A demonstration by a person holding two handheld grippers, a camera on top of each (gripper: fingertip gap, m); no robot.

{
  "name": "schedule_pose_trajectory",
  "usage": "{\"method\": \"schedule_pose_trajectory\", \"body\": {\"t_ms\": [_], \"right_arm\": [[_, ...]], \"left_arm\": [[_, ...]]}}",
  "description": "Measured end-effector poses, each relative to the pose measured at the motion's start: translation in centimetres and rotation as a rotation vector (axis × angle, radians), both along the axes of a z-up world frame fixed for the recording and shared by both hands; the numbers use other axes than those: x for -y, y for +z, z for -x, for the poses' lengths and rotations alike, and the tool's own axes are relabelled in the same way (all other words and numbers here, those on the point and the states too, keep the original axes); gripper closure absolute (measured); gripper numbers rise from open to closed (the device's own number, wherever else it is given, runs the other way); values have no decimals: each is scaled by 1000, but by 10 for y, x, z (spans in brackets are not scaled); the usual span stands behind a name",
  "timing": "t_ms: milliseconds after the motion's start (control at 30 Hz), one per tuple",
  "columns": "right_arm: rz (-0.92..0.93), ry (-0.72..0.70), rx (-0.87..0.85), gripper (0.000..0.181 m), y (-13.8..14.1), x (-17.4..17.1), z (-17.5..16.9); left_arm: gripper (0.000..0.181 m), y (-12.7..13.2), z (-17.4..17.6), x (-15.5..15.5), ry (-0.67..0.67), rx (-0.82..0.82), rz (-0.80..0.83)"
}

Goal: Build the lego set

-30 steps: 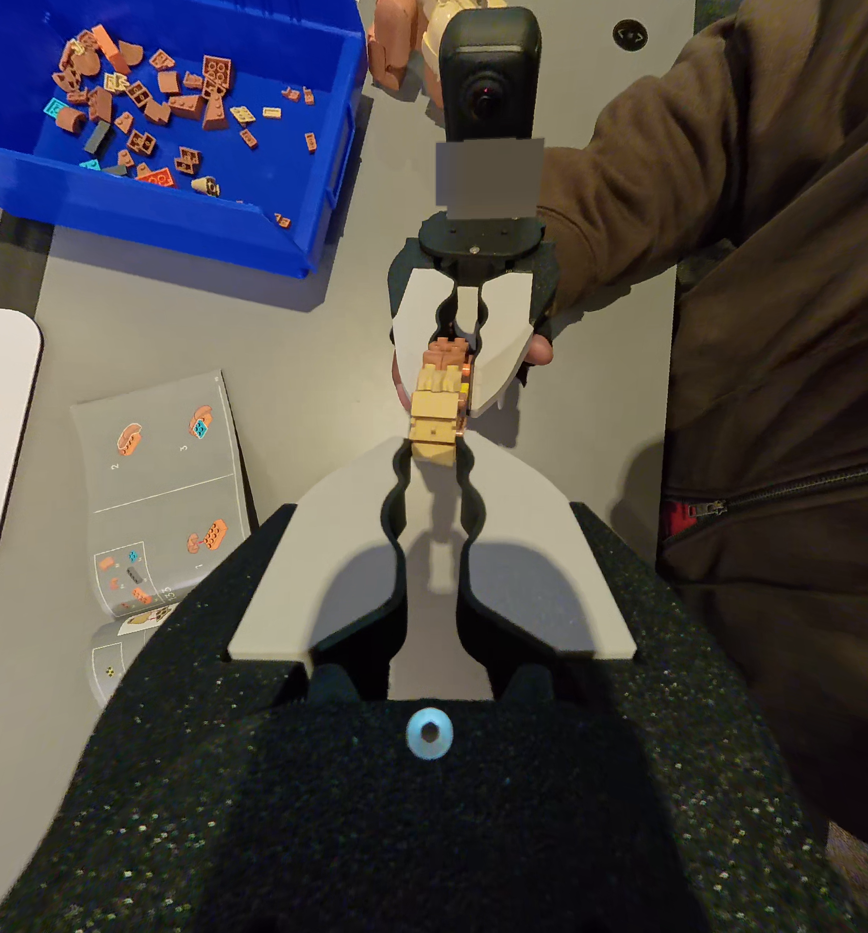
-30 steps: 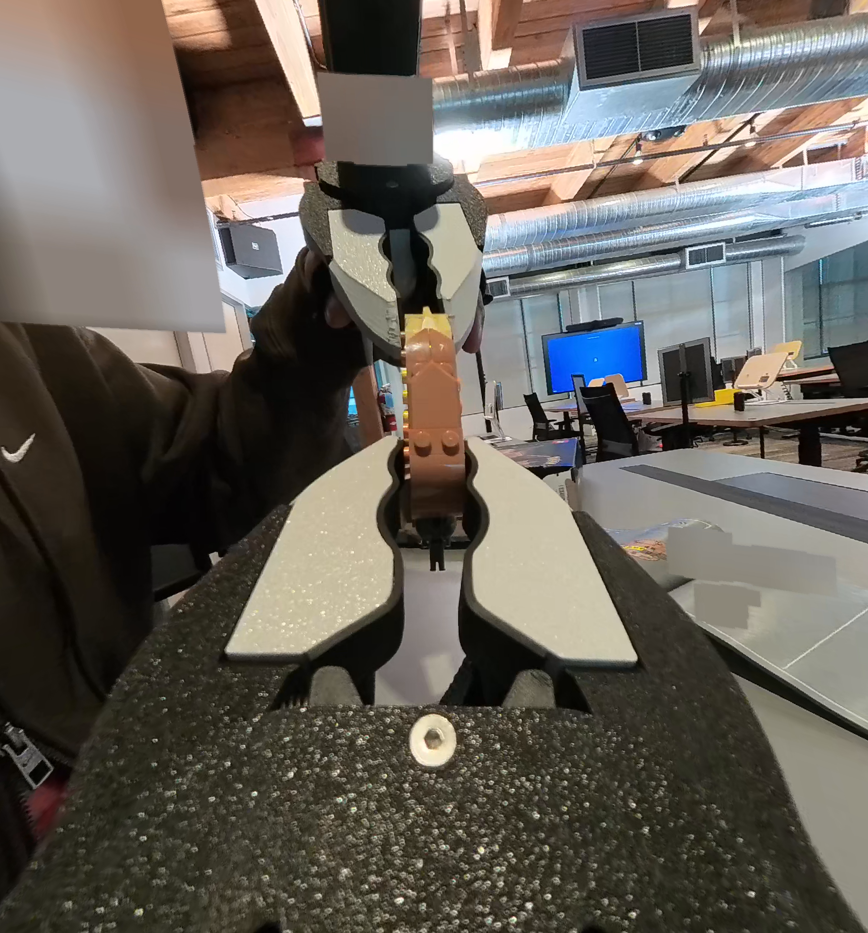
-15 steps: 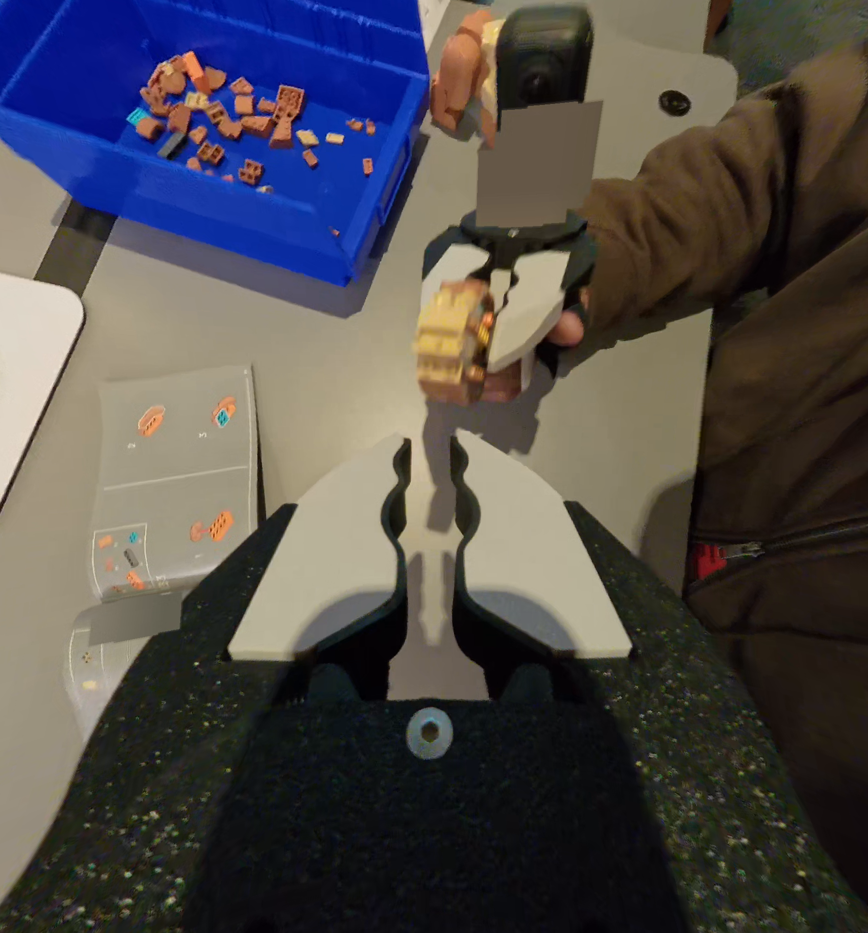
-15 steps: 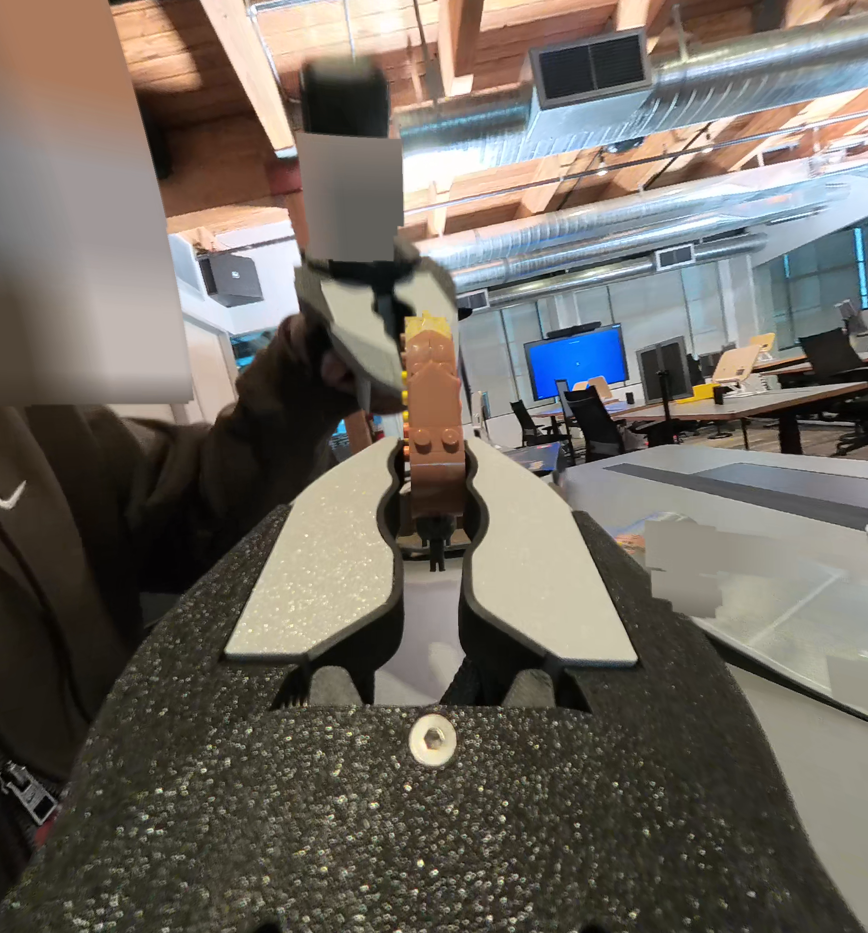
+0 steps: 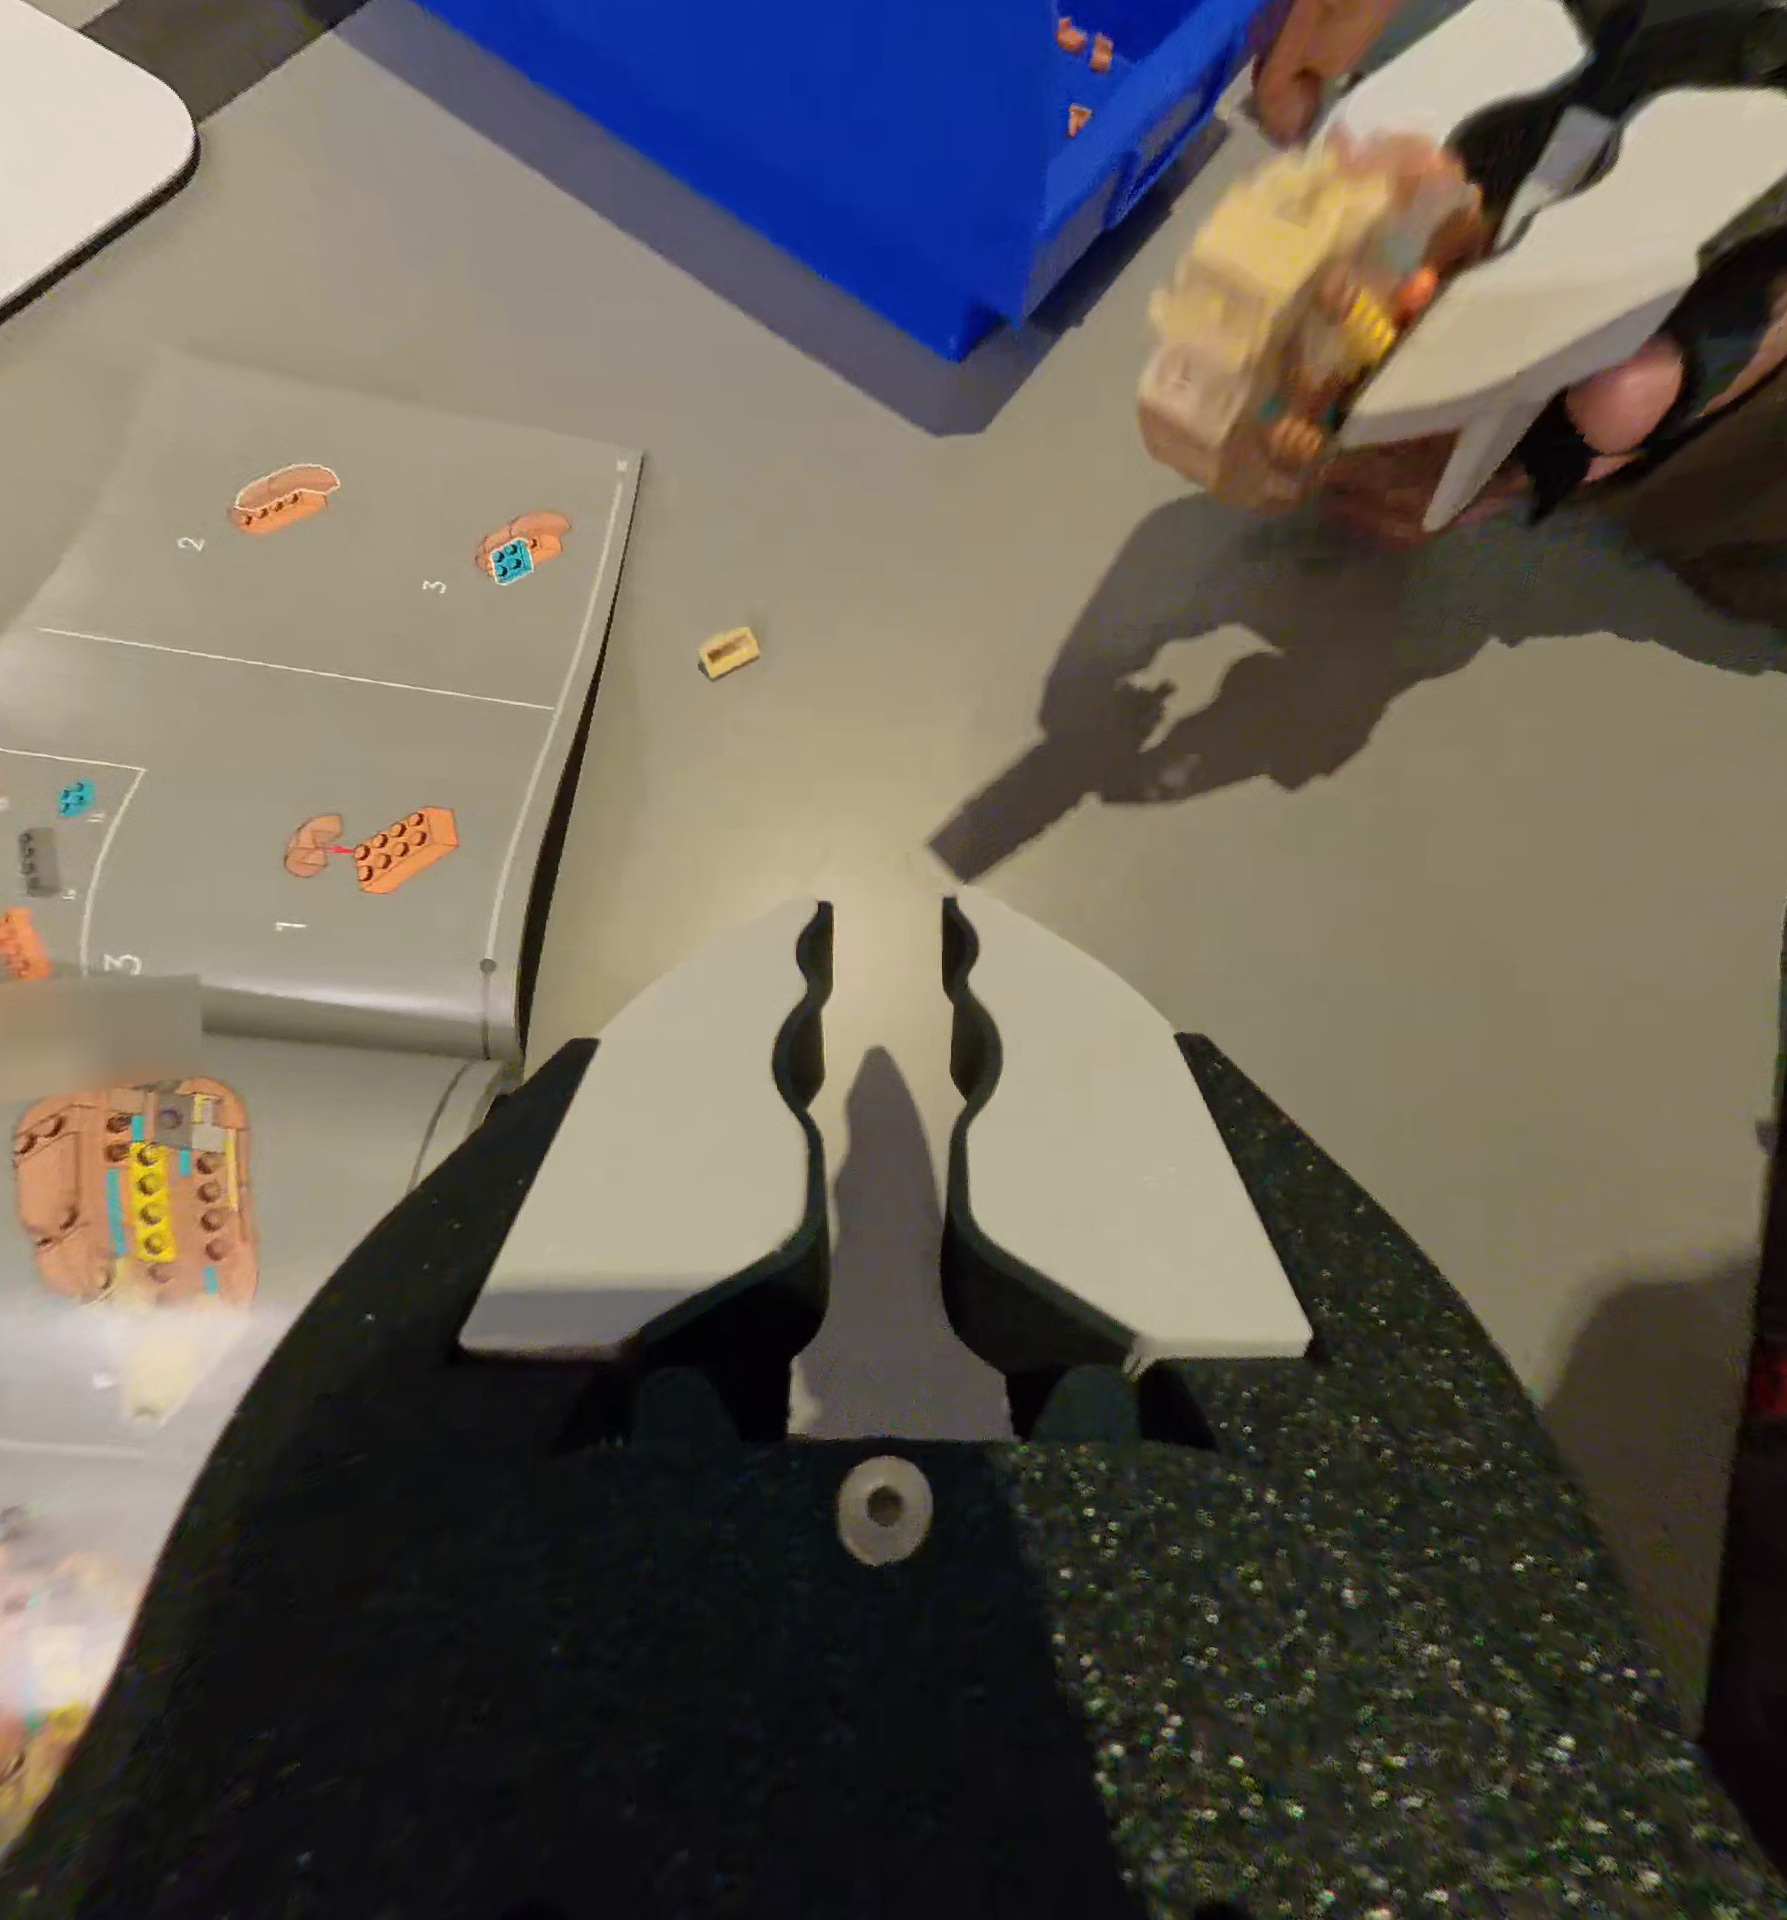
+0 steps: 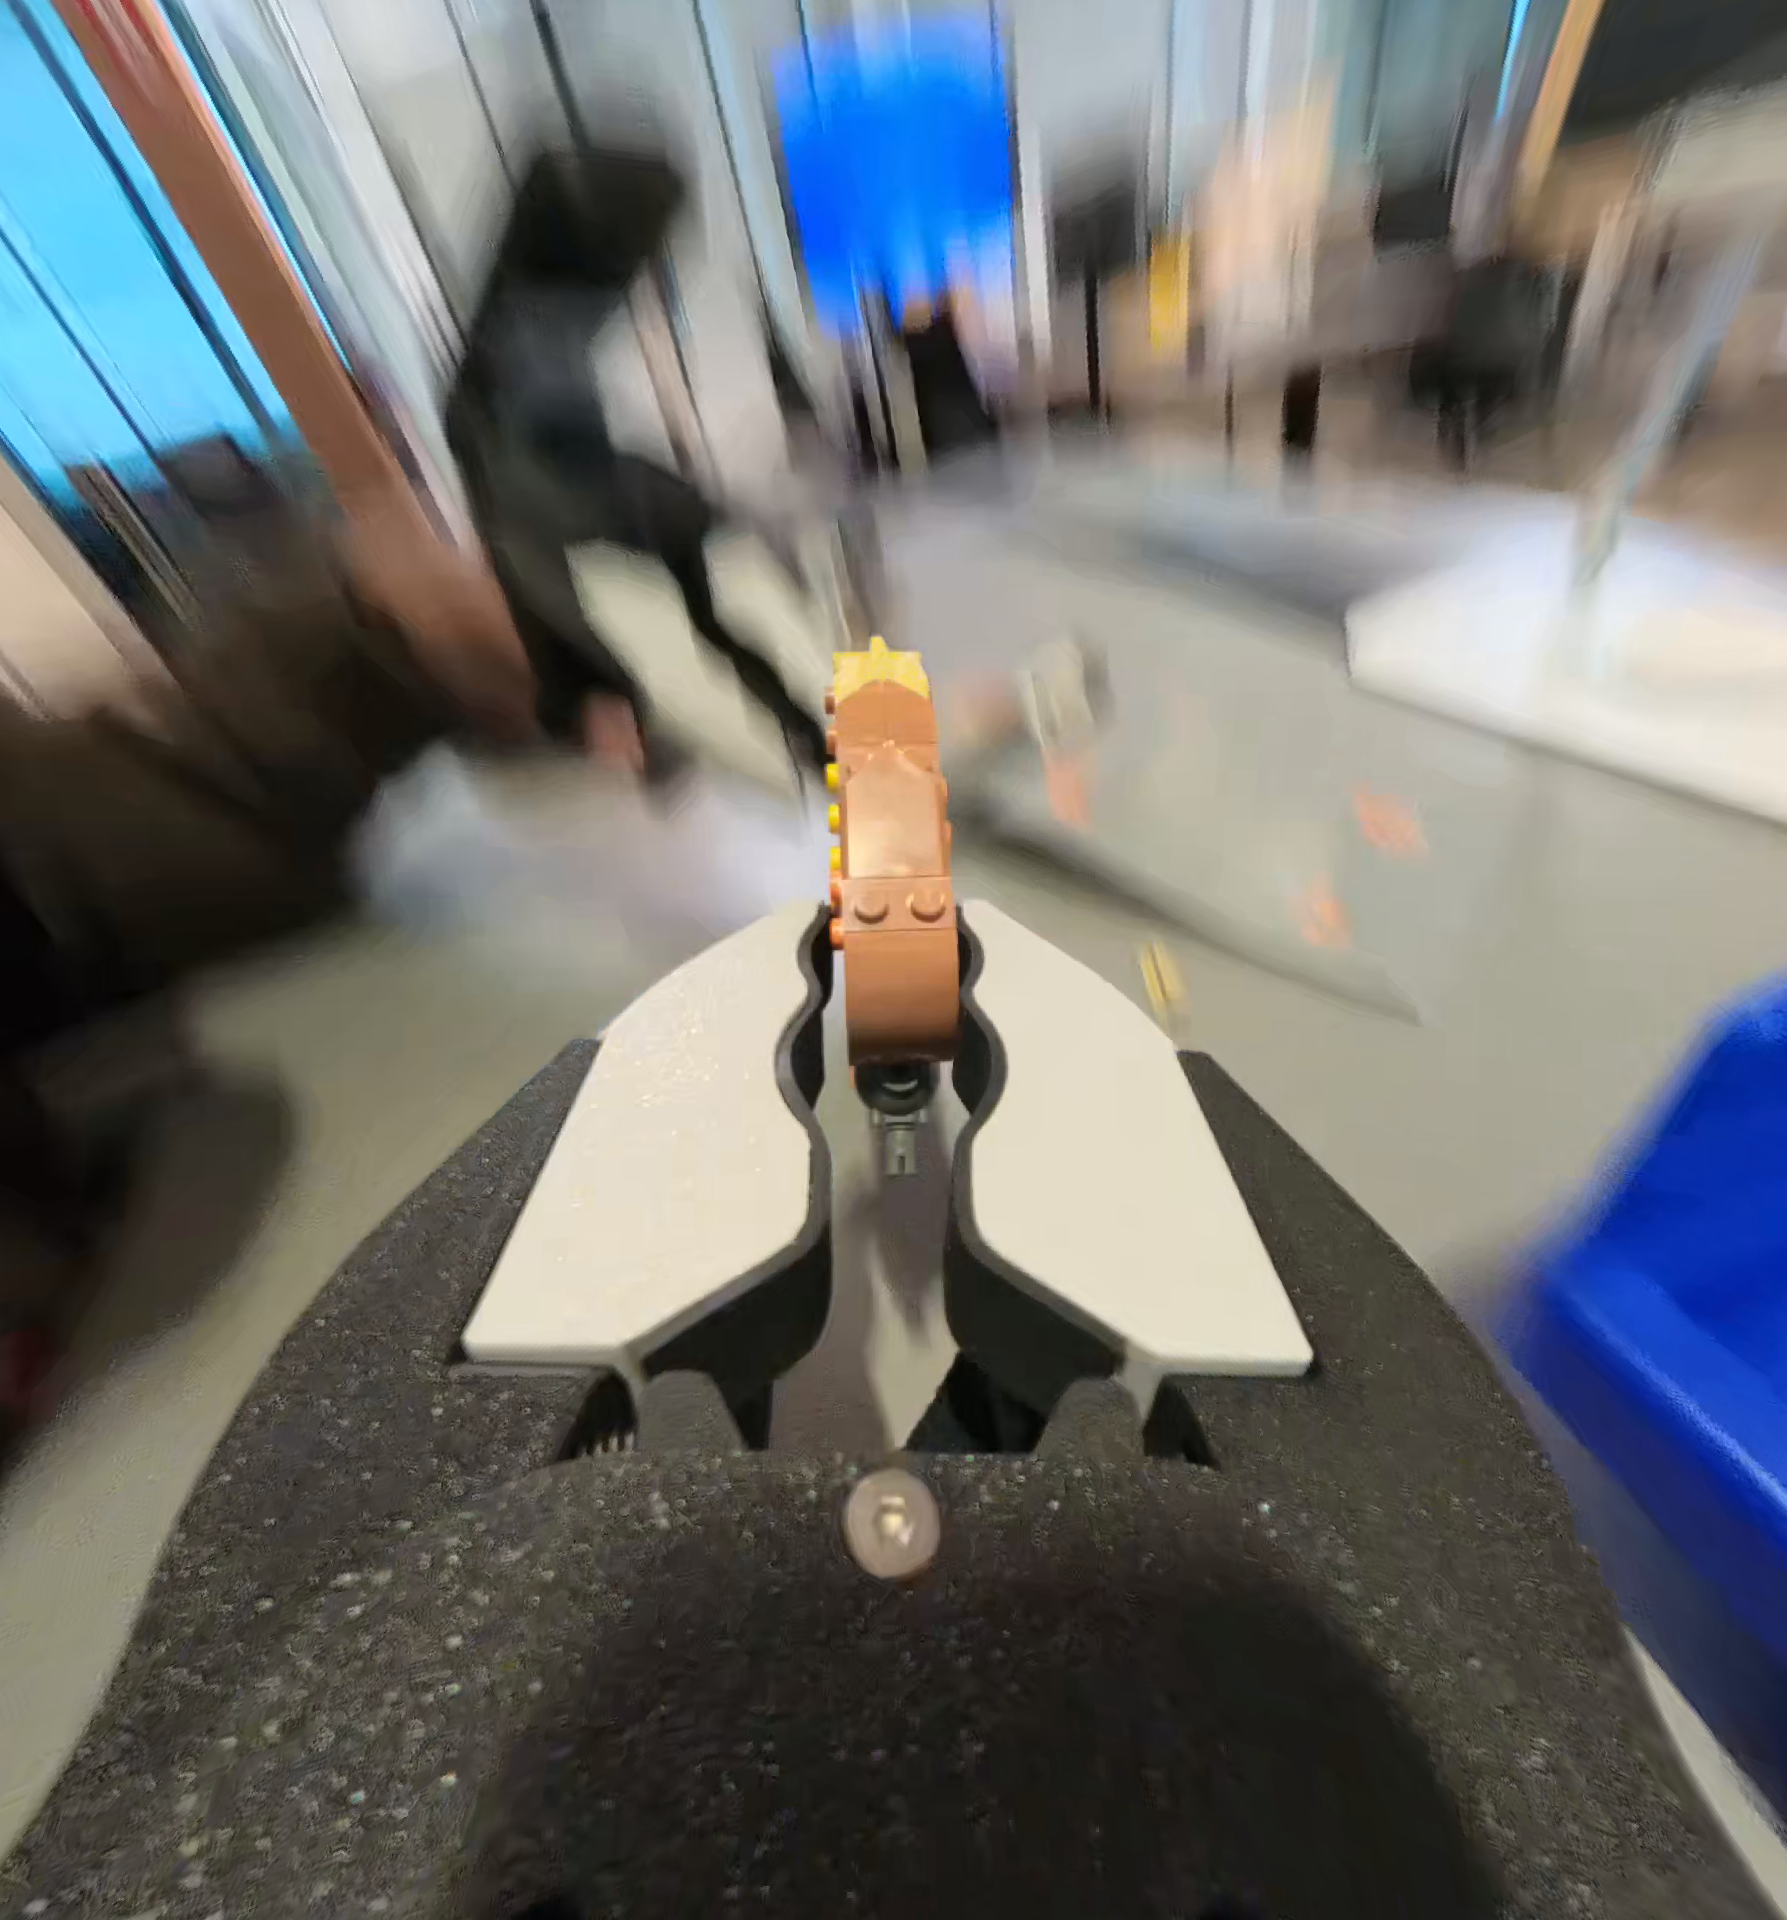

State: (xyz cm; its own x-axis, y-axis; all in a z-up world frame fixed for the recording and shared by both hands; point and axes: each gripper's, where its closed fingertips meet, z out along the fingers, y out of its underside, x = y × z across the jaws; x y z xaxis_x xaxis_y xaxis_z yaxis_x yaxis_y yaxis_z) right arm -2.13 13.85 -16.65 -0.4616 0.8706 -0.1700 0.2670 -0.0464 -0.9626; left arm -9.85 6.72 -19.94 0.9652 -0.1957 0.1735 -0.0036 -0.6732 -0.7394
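Observation:
My right gripper is shut on a brown and tan lego build, which sticks out forward between its fingers. In the left wrist view the right gripper holds the build above the table at the upper right, blurred. My left gripper is low over the grey table, with a narrow gap between its fingers and nothing in it. A small loose tan piece lies on the table ahead of it and to the left.
An open instruction booklet lies left of the left gripper. A blue bin with loose bricks stands at the back; it also shows in the right wrist view. A white tray corner is far left. A person's brown sleeve is on the right. Tip to tip, the grippers are about 12 cm apart. The small loose tan piece lies around 11 cm away from my left fingertips.
My left gripper let go of the build's tan end and dropped toward the table. My right gripper swung away fast with the build. A small tan piece now lies on the table.

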Motion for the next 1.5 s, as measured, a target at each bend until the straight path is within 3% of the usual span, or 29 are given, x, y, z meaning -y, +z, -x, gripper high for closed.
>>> {"method": "schedule_pose_trajectory", "body": {"t_ms": [200,400,633,867,1067,1300,1500], "right_arm": [[-237,55,330,161,-50,-18,-22],[-405,106,408,161,-65,-18,-28],[-467,175,442,161,-79,-4,-28],[-446,192,414,160,-79,0,-28],[-403,196,351,147,-65,-1,-31],[-369,85,234,149,-41,-26,-22],[-317,69,174,152,-27,-28,-29]], "left_arm": [[161,-19,-1,-20,-38,-31,19],[161,-28,-10,-28,-57,-40,6],[161,-36,-18,-29,-95,-40,-27],[159,-41,-21,-31,-117,-38,-40],[155,-43,-16,-35,-101,-46,-36],[155,-34,-3,-68,-42,-107,-43],[153,-50,9,-93,57,-144,49]]}}
